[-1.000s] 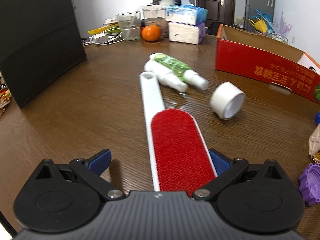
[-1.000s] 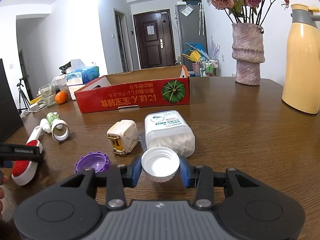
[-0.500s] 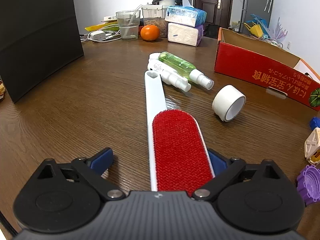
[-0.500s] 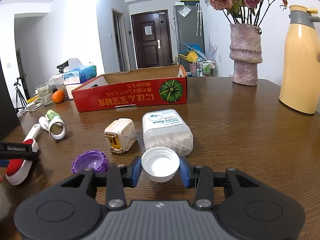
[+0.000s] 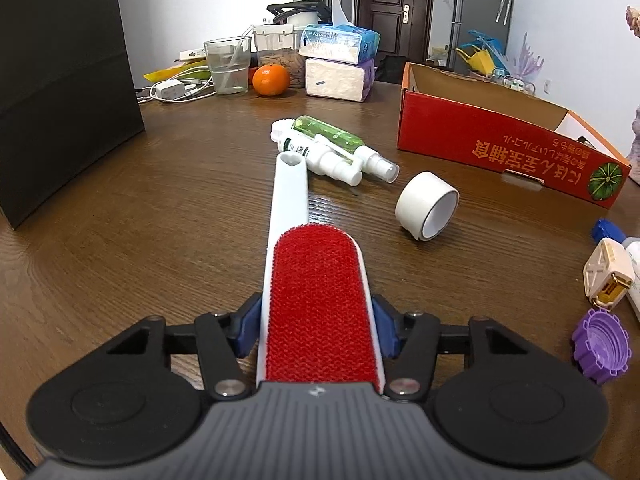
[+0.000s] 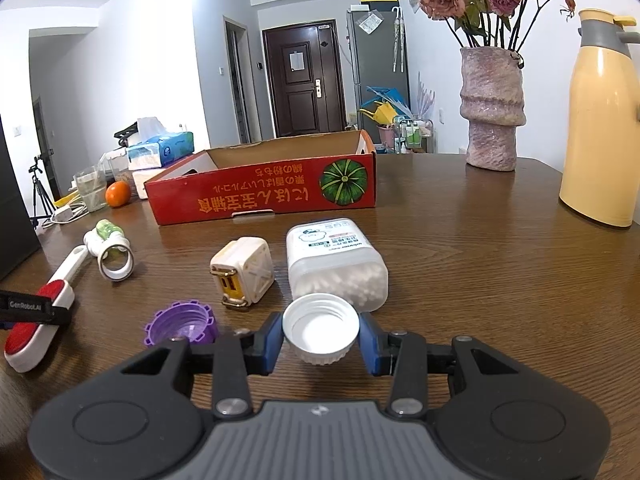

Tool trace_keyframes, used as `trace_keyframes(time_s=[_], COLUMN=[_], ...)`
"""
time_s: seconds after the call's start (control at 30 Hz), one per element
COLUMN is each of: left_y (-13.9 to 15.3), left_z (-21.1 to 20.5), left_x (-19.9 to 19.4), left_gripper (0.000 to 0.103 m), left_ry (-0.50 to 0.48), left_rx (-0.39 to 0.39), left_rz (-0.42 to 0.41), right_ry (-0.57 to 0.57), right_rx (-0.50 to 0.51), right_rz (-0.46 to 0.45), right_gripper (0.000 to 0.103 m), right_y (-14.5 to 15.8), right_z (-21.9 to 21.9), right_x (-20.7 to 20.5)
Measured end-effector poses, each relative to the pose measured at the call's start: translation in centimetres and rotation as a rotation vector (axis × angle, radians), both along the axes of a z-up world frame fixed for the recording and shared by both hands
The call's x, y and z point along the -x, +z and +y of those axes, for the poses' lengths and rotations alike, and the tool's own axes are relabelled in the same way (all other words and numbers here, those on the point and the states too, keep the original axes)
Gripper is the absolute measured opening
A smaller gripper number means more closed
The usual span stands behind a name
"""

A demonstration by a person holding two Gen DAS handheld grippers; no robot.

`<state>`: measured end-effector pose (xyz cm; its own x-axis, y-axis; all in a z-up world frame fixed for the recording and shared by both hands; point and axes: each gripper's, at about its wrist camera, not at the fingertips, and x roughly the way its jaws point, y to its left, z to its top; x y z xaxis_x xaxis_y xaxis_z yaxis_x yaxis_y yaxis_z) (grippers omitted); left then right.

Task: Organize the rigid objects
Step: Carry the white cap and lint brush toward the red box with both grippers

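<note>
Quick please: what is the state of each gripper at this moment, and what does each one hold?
Left gripper: jaws have just been closing, now shut on the lint brush.
Right gripper: shut on the white cap.

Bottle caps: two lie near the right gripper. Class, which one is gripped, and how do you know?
The white cap: the right gripper has a blue pad pressed on each side of it. The purple cap lies free on the table.

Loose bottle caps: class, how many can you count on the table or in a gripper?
2: a white cap held in the right gripper, and a purple cap on the table just left of it. Others may be hidden.
</note>
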<state>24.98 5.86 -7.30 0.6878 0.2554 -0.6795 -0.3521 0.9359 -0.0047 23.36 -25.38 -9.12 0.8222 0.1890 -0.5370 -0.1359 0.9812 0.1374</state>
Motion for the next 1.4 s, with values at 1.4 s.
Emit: trace_keyframes(time_s=[1.4], left_y=[7.7], left_z=[0.7], left_x=[1.5], left_gripper=[0.057], left_ry=[-0.094], left_rx=[0.009], left_rz=[-0.207], right_ry=[0.048], right_rx=[0.002], right_rz=[-0.147], right_gripper=[0.039], right_y=[5.7], right_z=[4.1], right_x=[-1.0])
